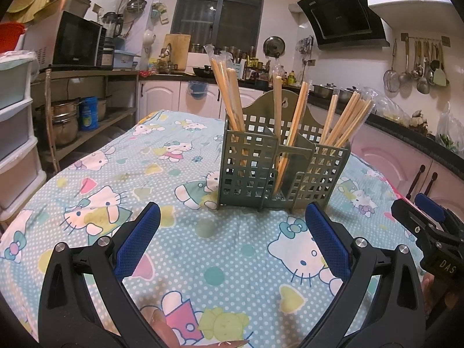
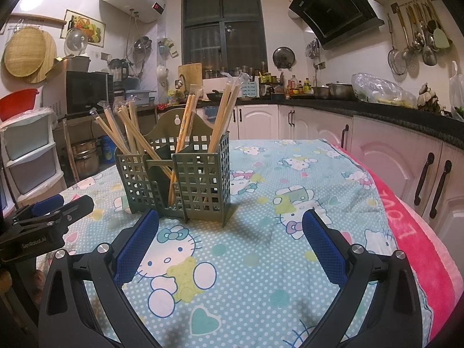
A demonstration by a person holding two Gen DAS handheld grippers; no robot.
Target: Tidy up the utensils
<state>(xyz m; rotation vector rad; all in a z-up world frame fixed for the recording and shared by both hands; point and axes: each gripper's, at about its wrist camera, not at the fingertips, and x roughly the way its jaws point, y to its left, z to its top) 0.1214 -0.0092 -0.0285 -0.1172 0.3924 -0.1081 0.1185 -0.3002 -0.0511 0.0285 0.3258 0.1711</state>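
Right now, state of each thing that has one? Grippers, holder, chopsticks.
left gripper: open, empty, low over the tablecloth, short of the holder.
right gripper: open, empty, also short of the holder.
green utensil holder: upright on the tablecloth, three compartments.
wrapped chopsticks: standing tilted in all three compartments; none lying on the cloth in view.

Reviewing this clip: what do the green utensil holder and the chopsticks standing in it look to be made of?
Utensil holder: seemingly moulded plastic, matte olive green, with a regular square-hole grid and thin, even walls. Chopsticks: probably bamboo or light wood, pale tan and unvarnished-looking; several sit in clear, glossy plastic sleeves that crinkle at the top.
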